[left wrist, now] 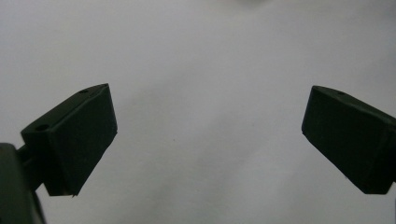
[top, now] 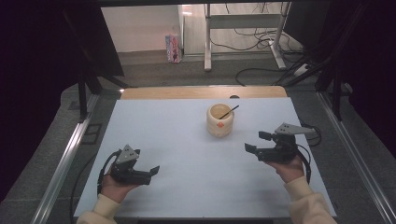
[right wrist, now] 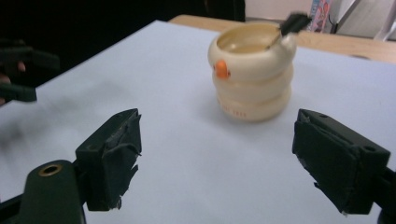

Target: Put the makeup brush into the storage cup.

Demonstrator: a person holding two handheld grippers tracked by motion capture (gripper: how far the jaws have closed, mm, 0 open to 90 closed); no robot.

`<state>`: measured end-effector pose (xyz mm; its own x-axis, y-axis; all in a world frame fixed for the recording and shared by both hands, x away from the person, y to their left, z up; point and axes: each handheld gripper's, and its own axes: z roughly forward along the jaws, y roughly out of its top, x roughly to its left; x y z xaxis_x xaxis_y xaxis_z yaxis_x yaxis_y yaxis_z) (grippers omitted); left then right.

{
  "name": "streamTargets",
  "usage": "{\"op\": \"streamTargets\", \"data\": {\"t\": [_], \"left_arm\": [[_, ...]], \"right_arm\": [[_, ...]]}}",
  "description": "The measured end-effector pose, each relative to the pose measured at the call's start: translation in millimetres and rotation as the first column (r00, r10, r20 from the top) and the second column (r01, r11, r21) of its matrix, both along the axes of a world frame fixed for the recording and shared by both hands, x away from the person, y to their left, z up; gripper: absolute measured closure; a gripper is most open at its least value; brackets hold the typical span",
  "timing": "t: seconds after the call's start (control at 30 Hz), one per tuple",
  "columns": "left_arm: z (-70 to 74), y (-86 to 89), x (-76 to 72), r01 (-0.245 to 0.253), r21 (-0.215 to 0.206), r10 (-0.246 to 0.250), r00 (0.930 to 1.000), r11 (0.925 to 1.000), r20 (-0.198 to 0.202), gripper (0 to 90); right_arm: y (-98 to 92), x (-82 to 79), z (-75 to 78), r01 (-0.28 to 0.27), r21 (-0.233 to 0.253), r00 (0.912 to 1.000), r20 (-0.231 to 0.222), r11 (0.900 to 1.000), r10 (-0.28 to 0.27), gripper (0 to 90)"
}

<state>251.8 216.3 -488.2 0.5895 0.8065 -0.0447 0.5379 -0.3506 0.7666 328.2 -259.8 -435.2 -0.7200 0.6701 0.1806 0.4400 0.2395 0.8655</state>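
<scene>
- table (top: 187, 154): pale sheet covers it, bare around both my hands; nothing blocks the way to the cup
- my right gripper (top: 258, 142): jaws wide apart, holding nothing; hovers near the cup, on its right and nearer me; in the right gripper view (right wrist: 217, 158) it already faces the cup, so I judge this one makes the reach
- my left gripper (top: 154, 169): jaws wide apart too, empty; low over the sheet at near left, well apart from the cup; left gripper view (left wrist: 208, 135) looks at bare sheet
- cup (top: 220, 120): cream, ringed, duck-like with orange beak; stands upright mid-table toward the far side; to do this well I'd come in level and straddle the body, clear of the handle; round walls may slip
- stick (top: 228, 112): thin dark handle leans on the cup's right rim, its end inside; spoon or stirrer, can't tell; inside looks pale, whether liquid can't tell
</scene>
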Motion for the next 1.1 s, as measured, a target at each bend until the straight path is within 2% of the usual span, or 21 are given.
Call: {"op": "streamTargets", "data": {"t": [0.27,0.47,0.77,1.1], "left_arm": [[-0.2,-0.5,0.3,0.002,0.010,-0.002,1.0000,0.9999,0.001,4.4],[0.0,-0.2,0.7,0.000,0.013,0.000,1.0000,0.9999,0.005,4.4],[0.2,-0.5,0.5,0.001,0.015,-0.002,1.0000,0.9999,0.005,4.3],[0.2,-1.7,0.3,0.003,0.019,-0.003,1.0000,0.9998,0.005,4.2]], "right_arm": [[-23.4,-22.1,-12.8,0.025,-0.041,0.9994,-0.025,0.999,-0.026,15.5],[-30.3,-35.7,-20.3,0.023,-0.075,0.9990,-0.036,0.997,-0.025,15.6],[-23.4,-35.4,-24.1,0.005,-0.102,0.9991,-0.041,0.995,-0.009,15.6],[-25.6,-35.5,-24.3,0.012,-0.096,0.9991,-0.038,0.995,-0.016,15.6]]}}
